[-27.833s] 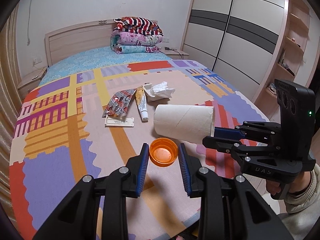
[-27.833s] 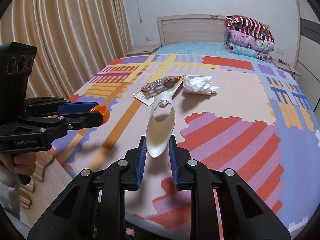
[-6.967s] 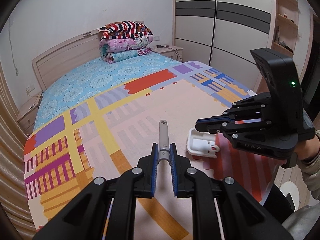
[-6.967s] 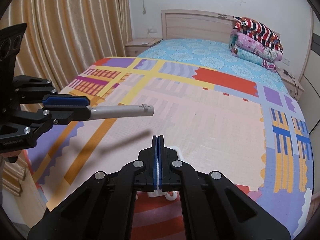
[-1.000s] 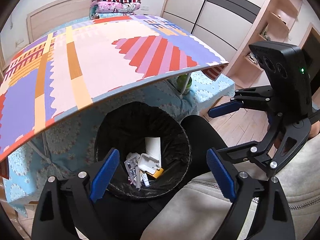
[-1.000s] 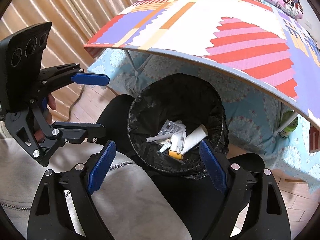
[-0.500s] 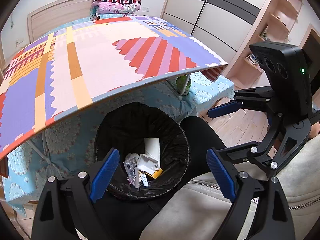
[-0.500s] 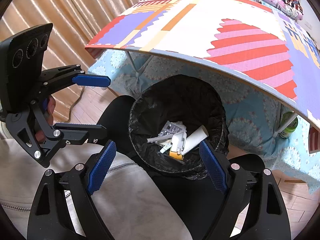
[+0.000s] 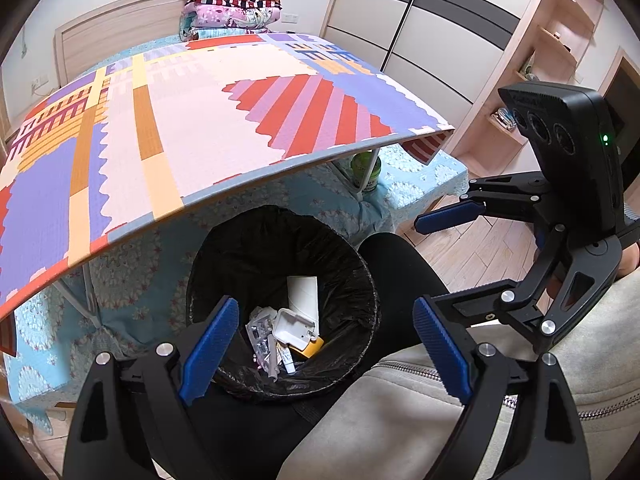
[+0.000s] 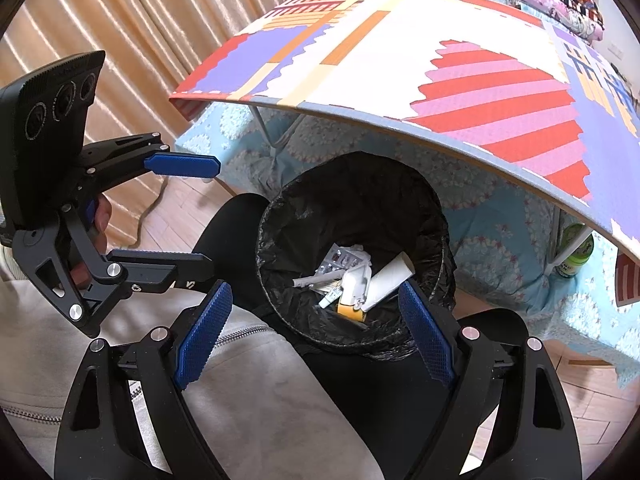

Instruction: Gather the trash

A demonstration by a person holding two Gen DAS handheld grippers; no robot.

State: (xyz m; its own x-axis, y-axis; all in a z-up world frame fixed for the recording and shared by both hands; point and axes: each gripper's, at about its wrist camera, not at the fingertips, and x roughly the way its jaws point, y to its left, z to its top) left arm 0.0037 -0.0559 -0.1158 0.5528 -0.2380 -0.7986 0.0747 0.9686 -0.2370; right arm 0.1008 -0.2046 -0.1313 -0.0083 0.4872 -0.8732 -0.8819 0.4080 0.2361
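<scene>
Beneath the patterned table's edge [image 9: 248, 184], a black-lined bin [image 9: 224, 248] is sitting, holding a cardboard tube [image 9: 303, 292], white case [image 9: 294, 328] and blister packs [image 10: 340, 258]. I am holding my left gripper [image 9: 324, 352] and right gripper [image 10: 314, 332] wide apart, gripping nothing, above its rim.

**Access above the bin: open from the near side**

The trash bin [image 9: 352, 264] mouth is unobstructed from above. The table edge [image 9: 248, 176] overhangs its far rim — entry from that side is cut off. The person's black-clad legs [image 10: 228, 232] flank the bin closely. A table leg [image 9: 366, 174] and green bottle [image 9: 360, 168] stand beyond.
</scene>
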